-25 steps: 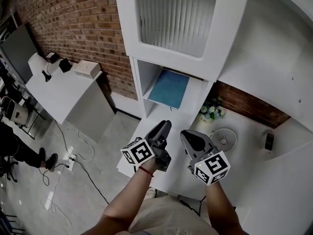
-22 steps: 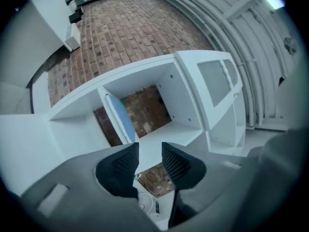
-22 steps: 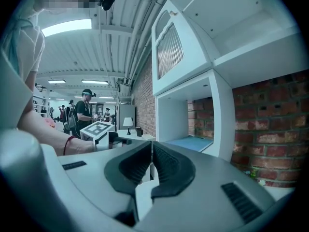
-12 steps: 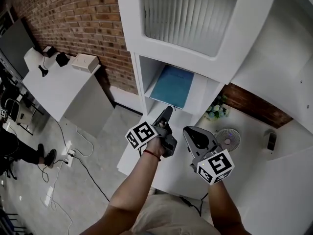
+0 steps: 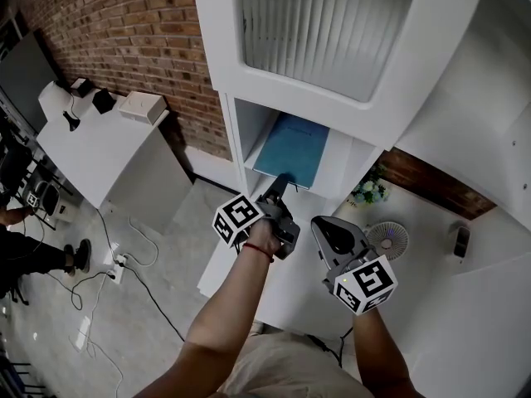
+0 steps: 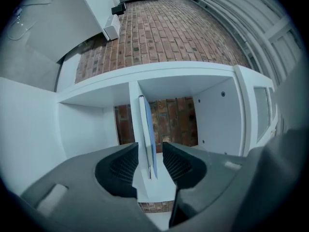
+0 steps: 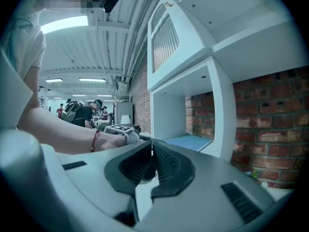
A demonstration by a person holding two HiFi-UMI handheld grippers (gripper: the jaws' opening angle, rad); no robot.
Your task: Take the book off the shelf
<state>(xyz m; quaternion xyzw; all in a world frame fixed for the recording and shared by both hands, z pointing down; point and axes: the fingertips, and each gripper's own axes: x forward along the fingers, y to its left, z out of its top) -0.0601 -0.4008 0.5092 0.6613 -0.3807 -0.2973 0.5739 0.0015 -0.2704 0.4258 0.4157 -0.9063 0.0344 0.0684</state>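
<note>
Left claw (image 6: 150,162): jaws just opened wide, thin blue book (image 6: 149,129) edge-on between them, pads clear of it.
Right claw (image 7: 151,164): jaws pressed together, empty.

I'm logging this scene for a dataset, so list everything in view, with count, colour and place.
shelf: one, white, centre
book: one, blue, flat in shelf's open compartment
brick wall: one, red, behind shelf
side table: one, white, left of shelf
box: one, beige, on side table
fan: one, white, right of shelf
flowers: one bunch, pale, beside fan
left claw: one, dark grey, open, jaws just been opening, book's edge between them
right claw: one, dark grey, shut, empty
</note>
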